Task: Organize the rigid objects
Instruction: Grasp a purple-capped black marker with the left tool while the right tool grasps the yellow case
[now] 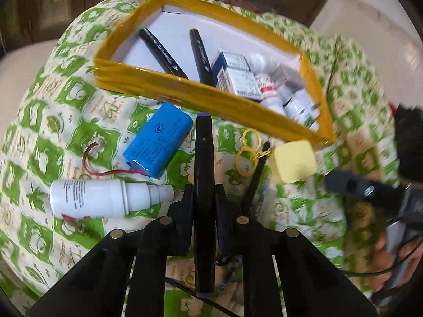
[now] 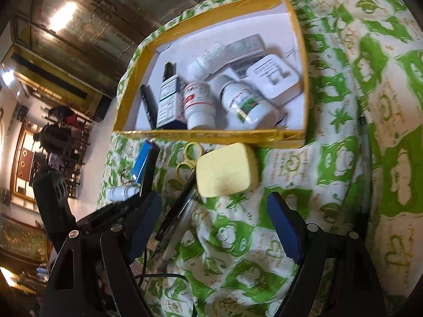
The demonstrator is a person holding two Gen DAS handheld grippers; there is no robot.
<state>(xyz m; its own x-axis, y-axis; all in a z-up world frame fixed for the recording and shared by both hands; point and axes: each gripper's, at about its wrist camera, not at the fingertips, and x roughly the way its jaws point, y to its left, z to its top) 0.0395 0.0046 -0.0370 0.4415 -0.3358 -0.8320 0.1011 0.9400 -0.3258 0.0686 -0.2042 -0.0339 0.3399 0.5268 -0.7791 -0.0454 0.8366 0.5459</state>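
The left gripper [image 1: 203, 192] pinches a long black marker pen with a purple tip [image 1: 203, 158] between its two black fingers. The pen points straight up toward 12 o'clock in the left wrist view, and its tip is just short of the near wall of the shallow yellow-edged cardboard box with a white floor [image 1: 216, 100].

Inside the box lie two more black marker pens [image 1: 162, 52] side by side at the 11 o'clock end. Next to them are a blue and white carton [image 1: 235, 75], a few small white plastic bottles [image 1: 269, 89] and, in the right wrist view, a white square plug adapter [image 2: 272, 79] at the 1 o'clock corner.

On the green and white leaf-print cloth [image 1: 53, 121] in front of the box, other things wait. A blue battery pack with thin red wires [image 1: 158, 140] lies at 10 o'clock from the held pen. A white spray bottle lying on its side [image 1: 105, 198] is at 9 o'clock. A pair of yellow key rings on a small chain [image 1: 248, 150] lies at 2 o'clock, near a pale yellow block with rounded corners [image 1: 293, 162] that sits close to the box wall. A thin black stick [image 1: 255, 177] slants beside the rings.

The right gripper [image 2: 216, 224] has its blue-padded fingers [image 2: 285, 227] spread wide with nothing between them, above the cloth, with the yellow block at 12 o'clock from it.
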